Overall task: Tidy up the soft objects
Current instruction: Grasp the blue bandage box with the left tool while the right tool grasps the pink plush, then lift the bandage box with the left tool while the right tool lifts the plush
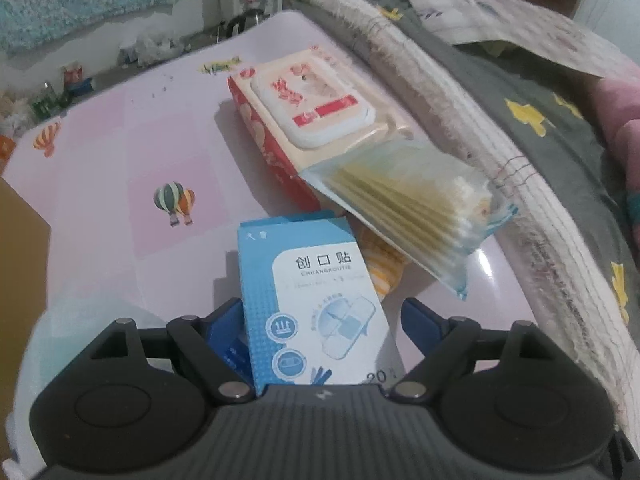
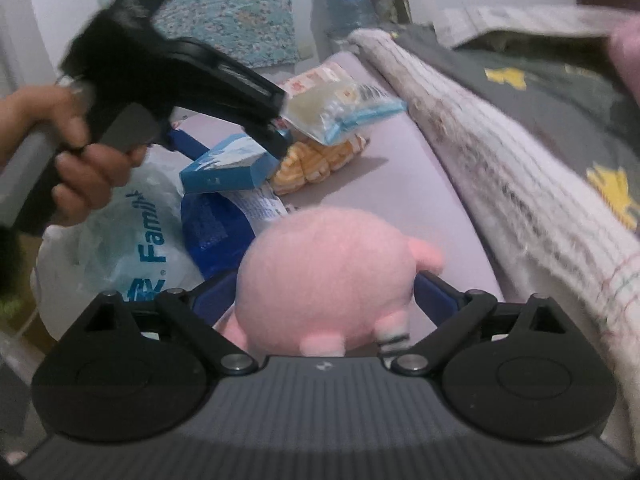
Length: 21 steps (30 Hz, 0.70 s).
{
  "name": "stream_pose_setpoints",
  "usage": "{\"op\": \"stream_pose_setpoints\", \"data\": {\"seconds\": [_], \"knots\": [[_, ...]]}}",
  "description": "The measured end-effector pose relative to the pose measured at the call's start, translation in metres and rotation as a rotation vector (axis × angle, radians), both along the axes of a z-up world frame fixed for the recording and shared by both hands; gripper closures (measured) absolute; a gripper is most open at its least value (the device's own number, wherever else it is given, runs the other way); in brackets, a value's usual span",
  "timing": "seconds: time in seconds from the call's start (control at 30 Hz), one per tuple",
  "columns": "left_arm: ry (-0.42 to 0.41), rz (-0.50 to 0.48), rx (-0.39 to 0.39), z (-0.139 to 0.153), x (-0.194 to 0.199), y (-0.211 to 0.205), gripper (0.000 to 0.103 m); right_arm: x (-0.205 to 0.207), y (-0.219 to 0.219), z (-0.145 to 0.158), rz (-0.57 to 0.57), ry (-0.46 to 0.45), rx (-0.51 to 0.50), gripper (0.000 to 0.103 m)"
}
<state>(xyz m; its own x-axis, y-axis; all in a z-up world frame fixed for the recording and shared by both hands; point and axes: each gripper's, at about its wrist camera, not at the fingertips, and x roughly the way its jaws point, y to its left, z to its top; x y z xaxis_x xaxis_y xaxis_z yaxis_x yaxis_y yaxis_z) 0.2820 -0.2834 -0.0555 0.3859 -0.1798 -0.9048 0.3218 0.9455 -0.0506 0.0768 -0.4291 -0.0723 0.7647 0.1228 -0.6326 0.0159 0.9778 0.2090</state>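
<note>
In the left wrist view my left gripper (image 1: pixel 320 312) has a blue plaster box (image 1: pixel 308 300) between its blue fingers, but there is a gap on the right side, so the grip is unclear. The right wrist view shows the box (image 2: pixel 224 170) lifted off the table under the left gripper (image 2: pixel 276 136). Beyond it lie a clear bag of cotton pads (image 1: pixel 408 208), a wet-wipes pack (image 1: pixel 312 116) and a yellow-white soft thing (image 1: pixel 382 268). My right gripper (image 2: pixel 324 292) is shut on a pink plush toy (image 2: pixel 324 276).
The pink tabletop (image 1: pixel 120 152) carries balloon prints. A rolled white mat (image 1: pixel 500 152) and grey bedding (image 1: pixel 560 112) run along the right. A white plastic bag (image 2: pixel 120 248) and a blue pouch (image 2: pixel 212 236) lie at the left in the right wrist view.
</note>
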Motion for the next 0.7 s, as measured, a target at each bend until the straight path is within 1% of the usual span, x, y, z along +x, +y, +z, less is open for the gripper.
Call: {"op": "stream_pose_setpoints", "data": {"seconds": [0.07, 0.17, 0.37, 0.53, 0.6, 0.7], "knots": [[-0.002, 0.011, 0.014, -0.003, 0.003, 0.001, 0.020, 0.001, 0.005, 0.002, 0.015, -0.014, -0.037, 0.001], [-0.003, 0.010, 0.029, -0.006, 0.007, 0.000, 0.026, 0.003, 0.013, 0.005, 0.037, -0.031, -0.089, 0.001], [-0.006, 0.013, 0.014, -0.005, 0.008, 0.004, 0.027, 0.010, 0.032, 0.001, 0.092, -0.027, -0.175, 0.001], [-0.023, 0.019, -0.031, 0.007, 0.002, 0.012, 0.027, 0.010, 0.041, -0.002, 0.097, -0.021, -0.220, 0.001], [-0.035, 0.014, -0.058, 0.016, -0.003, 0.015, 0.027, 0.013, 0.042, -0.005, 0.084, -0.007, -0.236, 0.001], [-0.054, 0.007, -0.100, 0.029, -0.014, 0.022, 0.027, 0.019, 0.041, -0.011, 0.057, 0.012, -0.235, 0.001]]}}
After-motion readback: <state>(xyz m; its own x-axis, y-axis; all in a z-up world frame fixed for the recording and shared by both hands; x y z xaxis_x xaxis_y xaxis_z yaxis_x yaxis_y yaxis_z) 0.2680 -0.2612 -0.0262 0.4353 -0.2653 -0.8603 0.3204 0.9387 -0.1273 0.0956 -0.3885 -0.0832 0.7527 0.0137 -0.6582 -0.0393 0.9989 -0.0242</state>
